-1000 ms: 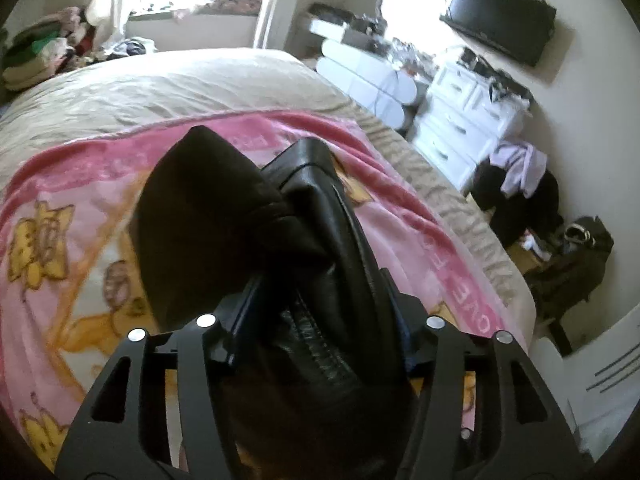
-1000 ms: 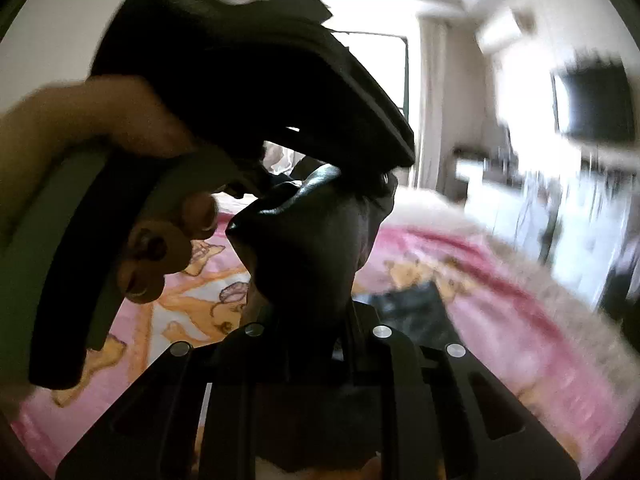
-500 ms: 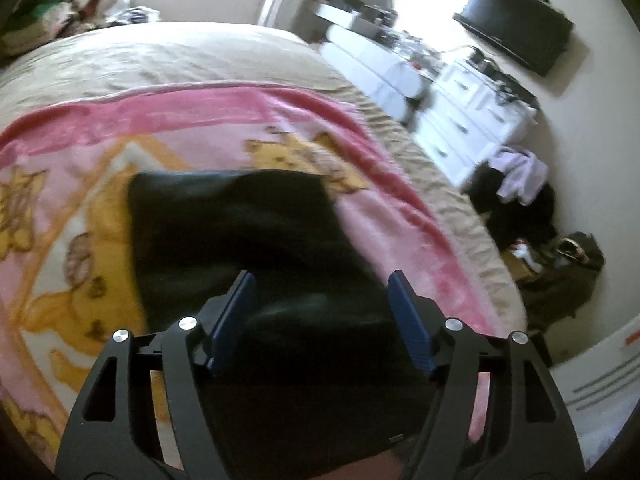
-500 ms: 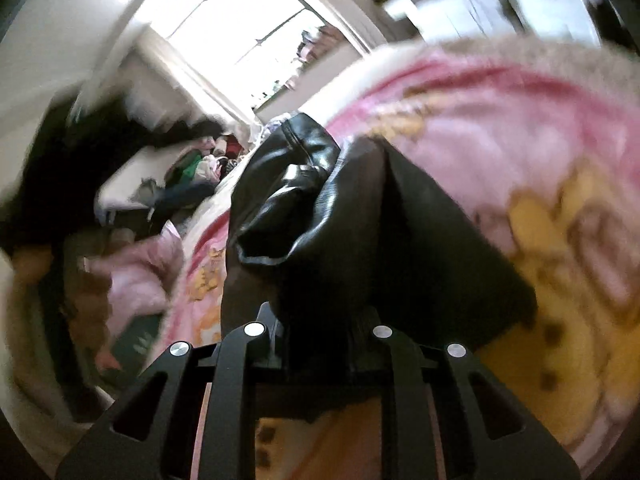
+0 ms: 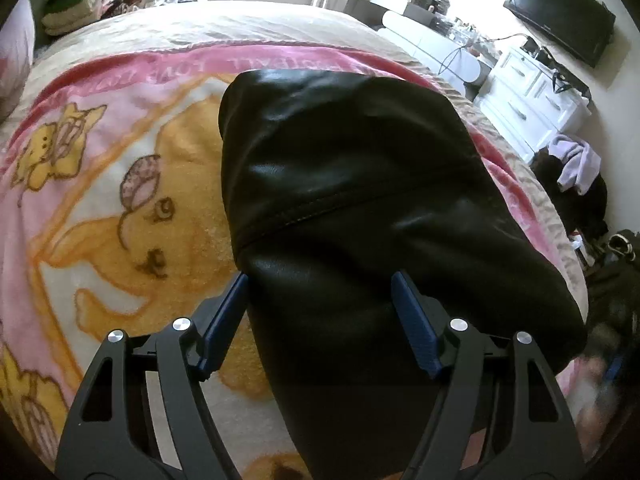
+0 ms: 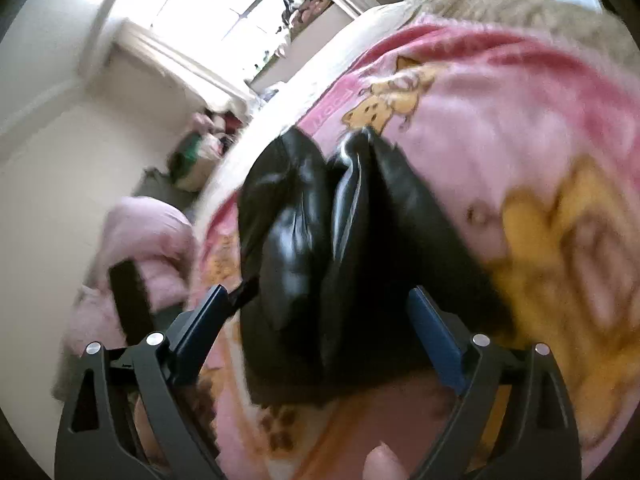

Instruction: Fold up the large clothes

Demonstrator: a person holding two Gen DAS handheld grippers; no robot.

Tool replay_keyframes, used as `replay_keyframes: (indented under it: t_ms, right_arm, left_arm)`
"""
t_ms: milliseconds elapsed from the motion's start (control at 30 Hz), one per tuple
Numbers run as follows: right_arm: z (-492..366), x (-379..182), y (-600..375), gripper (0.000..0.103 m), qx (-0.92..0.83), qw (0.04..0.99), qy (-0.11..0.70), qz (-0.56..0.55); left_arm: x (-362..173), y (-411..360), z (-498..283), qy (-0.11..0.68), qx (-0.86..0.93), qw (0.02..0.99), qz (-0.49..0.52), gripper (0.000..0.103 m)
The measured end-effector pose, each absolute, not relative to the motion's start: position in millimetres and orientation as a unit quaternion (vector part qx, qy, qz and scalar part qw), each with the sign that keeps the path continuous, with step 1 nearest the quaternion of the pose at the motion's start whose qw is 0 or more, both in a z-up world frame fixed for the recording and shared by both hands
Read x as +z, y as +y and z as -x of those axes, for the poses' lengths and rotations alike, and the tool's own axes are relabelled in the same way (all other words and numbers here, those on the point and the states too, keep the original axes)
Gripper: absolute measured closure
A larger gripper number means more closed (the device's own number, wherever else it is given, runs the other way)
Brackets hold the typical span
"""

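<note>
Bed blanket (image 5: pixel 120 208) carries the black leather garment (image 5: pixel 352 184); both tongs, left (image 5: pixel 320 320) and right (image 6: pixel 316 336), gape wide, so its stiff, seemingly bunched fold may spring apart.

Jacket (image 5: pixel 360 200) lying on blanket (image 5: pixel 120 208), blanket spread over bed (image 5: pixel 224 24). Dresser (image 5: pixel 532 96) off right of bed, television (image 5: pixel 560 8) above.

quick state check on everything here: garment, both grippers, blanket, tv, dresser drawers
black leather garment: folded over, lying on the blanket, released
left gripper: open, fingers astride the garment
right gripper: open, fingers astride the garment
pink cartoon blanket: spread flat on the bed
tv: off
dresser: drawers closed
</note>
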State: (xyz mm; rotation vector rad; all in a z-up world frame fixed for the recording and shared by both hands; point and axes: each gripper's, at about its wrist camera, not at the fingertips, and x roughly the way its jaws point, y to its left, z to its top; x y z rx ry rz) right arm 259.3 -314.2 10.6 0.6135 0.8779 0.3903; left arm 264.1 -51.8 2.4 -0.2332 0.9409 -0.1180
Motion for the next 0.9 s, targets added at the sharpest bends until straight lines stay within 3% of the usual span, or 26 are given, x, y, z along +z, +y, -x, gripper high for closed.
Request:
replay_keyframes:
  t_ms: [167,233,267,300,400,533,667,800,900]
  right_arm:
    - [-326,23,-272,0.013,0.176,0.839,0.483,-0.176]
    - [-342,12,-263,0.018,0.184,0.822,0.515,-0.157]
    - [-344,8,-258,0.051,0.191,0.818,0.520,-0.153]
    - [-347,8,-251,0.075,0.207,0.819,0.514,-0.147]
    - [-336,30,-254,0.089,0.254,0.843,0.452,-0.147]
    - [-335,49,-284,0.090,0.251,0.864,0.405,-0.162]
    - [-351,-3,-315,0.089,0.225,0.844,0.451,-0.186]
    - [-345,-40,-332,0.081,0.200,0.848,0.452,-0.190]
    - [-341,-46,-330,0.074,0.195,0.856,0.445,-0.175]
  left_arm:
    - [1,-54,-265,0.452,-0.055,0.884,0.107,0.039]
    - [2,-54,-266,0.453,-0.055,0.884,0.104,0.039]
    - [2,-56,-265,0.454,-0.056,0.883,0.105,0.039]
    - [2,-56,-265,0.454,-0.057,0.883,0.107,0.038]
    - [7,-50,-262,0.452,-0.078,0.880,0.124,0.032]
    - [27,-34,-254,0.425,-0.083,0.888,0.155,0.025]
    - [17,-37,-264,0.445,-0.097,0.872,0.178,0.019]
    - [-19,-48,-274,0.484,-0.118,0.841,0.213,0.009]
    - [-27,-53,-278,0.485,-0.125,0.833,0.236,0.008]
